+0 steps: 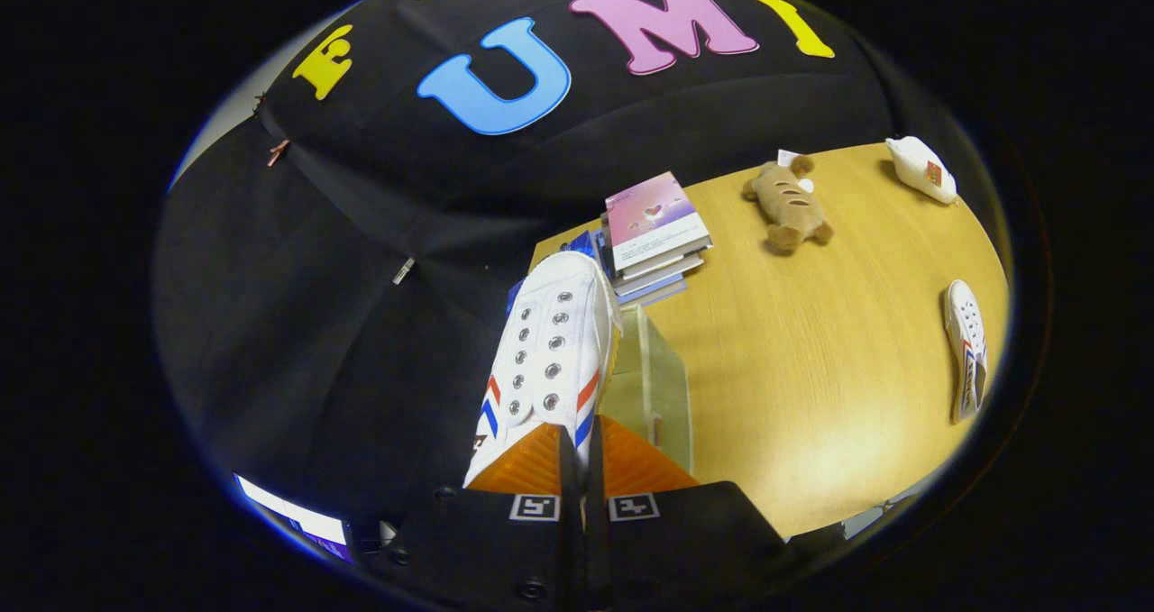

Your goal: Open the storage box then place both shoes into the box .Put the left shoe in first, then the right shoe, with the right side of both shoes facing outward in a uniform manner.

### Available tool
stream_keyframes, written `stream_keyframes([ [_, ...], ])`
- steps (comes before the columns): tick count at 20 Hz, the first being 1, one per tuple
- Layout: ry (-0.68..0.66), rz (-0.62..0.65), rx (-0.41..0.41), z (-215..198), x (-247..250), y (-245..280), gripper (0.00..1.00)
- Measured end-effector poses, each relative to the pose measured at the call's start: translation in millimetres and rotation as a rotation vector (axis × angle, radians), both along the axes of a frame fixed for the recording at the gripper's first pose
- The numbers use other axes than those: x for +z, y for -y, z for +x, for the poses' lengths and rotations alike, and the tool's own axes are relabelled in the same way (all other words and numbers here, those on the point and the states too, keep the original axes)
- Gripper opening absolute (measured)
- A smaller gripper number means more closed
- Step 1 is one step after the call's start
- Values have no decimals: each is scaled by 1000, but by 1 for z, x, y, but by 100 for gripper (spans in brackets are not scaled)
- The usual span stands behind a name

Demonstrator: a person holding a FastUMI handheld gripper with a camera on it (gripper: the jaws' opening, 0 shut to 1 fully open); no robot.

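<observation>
Gripper (580, 468) fingers are pressed together on the heel of a white shoe (550, 342); its long axis points ahead, above the clear storage box (654, 378). Second shoe (966, 346) lies apart on the table (811, 396). No readable writing.

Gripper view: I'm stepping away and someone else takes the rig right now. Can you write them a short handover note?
Gripper: shut on a white sneaker with red and blue stripes, gripped at its heel end, toe pointing ahead, lifted above the table edge.
Clear storage box: just beside and below the held shoe, on the wooden table; whether it is open is hard to tell.
Second sneaker: lying on the table, off to the right.
Done: one shoe picked up.
Left: set it into the box, then fetch and place the second, right sides facing outward.
</observation>
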State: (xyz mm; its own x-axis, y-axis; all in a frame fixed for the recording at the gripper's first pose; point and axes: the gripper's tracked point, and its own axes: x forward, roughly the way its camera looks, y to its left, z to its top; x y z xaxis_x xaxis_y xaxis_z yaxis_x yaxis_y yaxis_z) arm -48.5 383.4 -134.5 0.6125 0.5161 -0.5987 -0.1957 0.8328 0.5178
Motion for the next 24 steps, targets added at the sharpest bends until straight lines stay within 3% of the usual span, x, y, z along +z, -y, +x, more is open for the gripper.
stream_keyframes([
  [5,-39,-40,25,-11,-40,-43,5],
  [13,-101,-98,9,-5,-86,-69,5],
  [16,-172,-131,56,-11,-106,-82,7],
  [17,-174,-119,94,-18,-107,-91,13],
  [18,-157,-116,123,-21,-100,-94,31],
  [19,-125,-121,140,-17,-99,-92,41],
  [22,-5,-175,179,-19,-83,-70,97],
  [24,68,-203,184,-22,-68,-43,99],
])
